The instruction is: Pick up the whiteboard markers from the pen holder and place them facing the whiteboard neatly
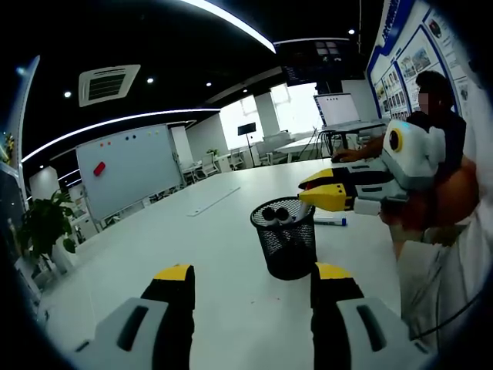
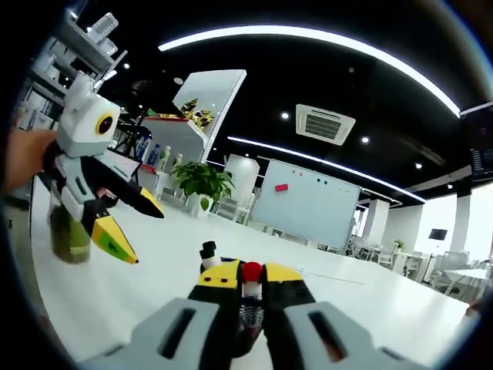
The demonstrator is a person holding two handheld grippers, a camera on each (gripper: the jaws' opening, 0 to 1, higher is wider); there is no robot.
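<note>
Office interior, dark ceiling with curved light strips and a ceiling air vent (image 1: pixel 108 83); long white table (image 1: pixel 208 254) running toward a freestanding whiteboard (image 1: pixel 131 168) that carries a small red item on its face. Left gripper view, left to right: potted plant (image 1: pixel 45 225) at the table's far left edge; whiteboard behind the table; left gripper (image 1: pixel 250 287) low in the foreground, jaws spread wide with nothing between them; black mesh pen holder (image 1: pixel 285 239) standing upright on the table just ahead of the jaws, dark marker caps showing at its rim; one marker (image 1: pixel 330 221) lying flat on the table just right of the holder; right gripper (image 1: pixel 317 194) entering from the right, its yellow tips over the holder's rim; seated person (image 1: pixel 431 116) beyond. Right gripper view, left to right: left gripper (image 2: pixel 123 231) held by a hand, its jaws parted and bare; green bottle (image 2: pixel 71 237) on the table behind it; potted plant (image 2: pixel 202 181); right gripper (image 2: pixel 245 279) in the foreground, jaws drawn nearly together on a red-capped marker (image 2: pixel 251 271) standing upright between the tips, pen holder (image 2: pixel 248 324) mesh visible below; a black-capped marker (image 2: pixel 209 253) rising beside it; whiteboard (image 2: pixel 304 204) beyond.
</note>
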